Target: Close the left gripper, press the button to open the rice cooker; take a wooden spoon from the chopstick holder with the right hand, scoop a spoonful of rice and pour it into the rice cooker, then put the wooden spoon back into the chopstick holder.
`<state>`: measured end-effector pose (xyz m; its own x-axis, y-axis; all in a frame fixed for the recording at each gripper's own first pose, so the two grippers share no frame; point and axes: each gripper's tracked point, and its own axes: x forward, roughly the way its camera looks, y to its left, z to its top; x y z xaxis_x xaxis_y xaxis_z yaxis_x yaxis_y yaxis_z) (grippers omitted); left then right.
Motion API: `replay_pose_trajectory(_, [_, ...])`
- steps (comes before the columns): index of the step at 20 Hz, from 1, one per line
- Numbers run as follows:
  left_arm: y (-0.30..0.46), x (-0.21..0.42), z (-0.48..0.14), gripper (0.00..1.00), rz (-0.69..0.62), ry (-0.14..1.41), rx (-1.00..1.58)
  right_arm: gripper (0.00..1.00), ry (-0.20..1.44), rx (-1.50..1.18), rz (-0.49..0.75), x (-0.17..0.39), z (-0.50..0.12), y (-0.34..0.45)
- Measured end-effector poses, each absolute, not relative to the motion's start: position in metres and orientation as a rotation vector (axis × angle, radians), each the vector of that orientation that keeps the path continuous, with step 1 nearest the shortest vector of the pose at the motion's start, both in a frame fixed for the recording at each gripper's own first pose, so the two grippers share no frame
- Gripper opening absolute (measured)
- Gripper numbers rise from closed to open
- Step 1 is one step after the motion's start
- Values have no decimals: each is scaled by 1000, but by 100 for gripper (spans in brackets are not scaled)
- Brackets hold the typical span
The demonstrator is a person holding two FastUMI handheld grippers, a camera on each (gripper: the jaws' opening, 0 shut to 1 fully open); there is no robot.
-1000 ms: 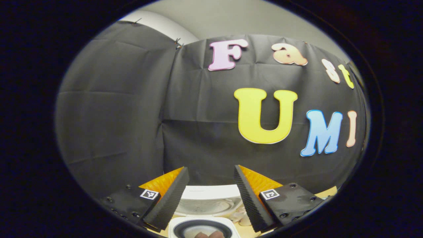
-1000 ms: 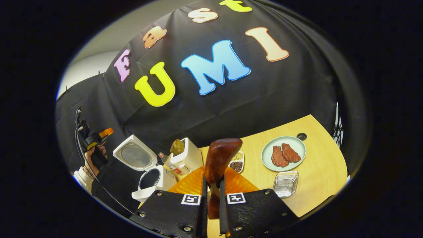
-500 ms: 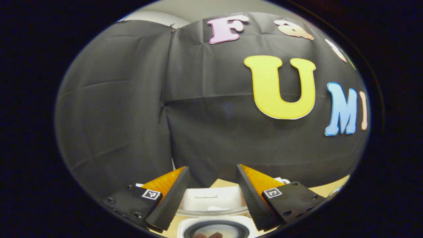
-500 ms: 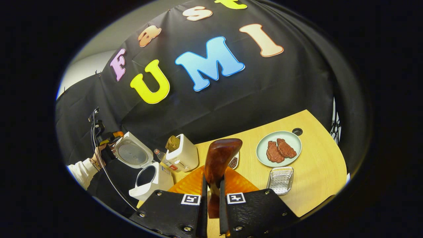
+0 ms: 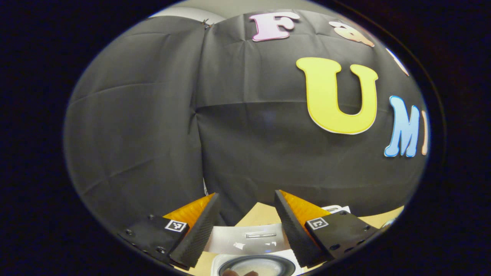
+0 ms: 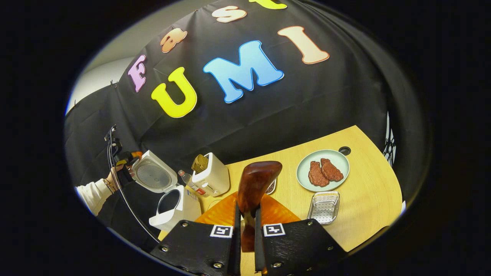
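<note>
Right gripper [image 6: 245,234] jaws clamp the reddish-brown wooden spoon [image 6: 254,188] low on its handle — stiff, light, glossy, perhaps slippery; left gripper [image 5: 245,226] jaws wide.

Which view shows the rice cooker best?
The right gripper view: the whole white rice cooker stands with its lid raised. The left gripper view catches just the lid's underside and the pot's rim between the left gripper's fingers.

Creased black cloth [image 6: 268,111] (clipped at a seam) backs a light wooden table [image 6: 368,214]; pale wall [image 6: 96,78] shows above it.
</note>
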<state>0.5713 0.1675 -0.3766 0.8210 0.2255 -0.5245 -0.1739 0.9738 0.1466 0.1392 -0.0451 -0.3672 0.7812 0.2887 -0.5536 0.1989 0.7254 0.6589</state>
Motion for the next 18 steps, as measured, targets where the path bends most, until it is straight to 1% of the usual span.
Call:
replay_pose_trajectory(3, [166,568,-379,99,202,593,82,15,681,773,-43,145,-385,-85])
replay_pose_trajectory(4, [166,565,-381,98,192,611,81,15,677,788,-58,146,-386,-91])
replay_pose_trajectory(6, [163,554,-381,100,184,637,56,15,671,796,-72,147,-388,-99])
replay_pose_trajectory(7, [159,541,-380,98,176,640,59,15,670,792,-72,146,-389,-100])
replay_pose_trajectory(8, [155,524,-379,100,171,638,67,15,671,791,-68,145,-389,-98])
replay_pose_trajectory(9, [153,509,-379,98,169,635,66,15,674,789,-60,144,-389,-94])
replay_pose_trajectory(10, [149,496,-379,99,167,633,63,15,678,787,-52,143,-389,-91])
replay_pose_trajectory(11, [146,480,-382,98,168,634,58,14,680,786,-46,143,-389,-88])
replay_pose_trajectory(12, [142,462,-388,98,167,639,59,15,681,786,-42,144,-389,-87])
replay_pose_trajectory(14, [134,426,-402,97,160,653,59,15,680,791,-39,145,-388,-86])
replay_pose_trajectory(18, [123,357,-452,97,163,713,46,15,680,793,-36,144,-389,-85])
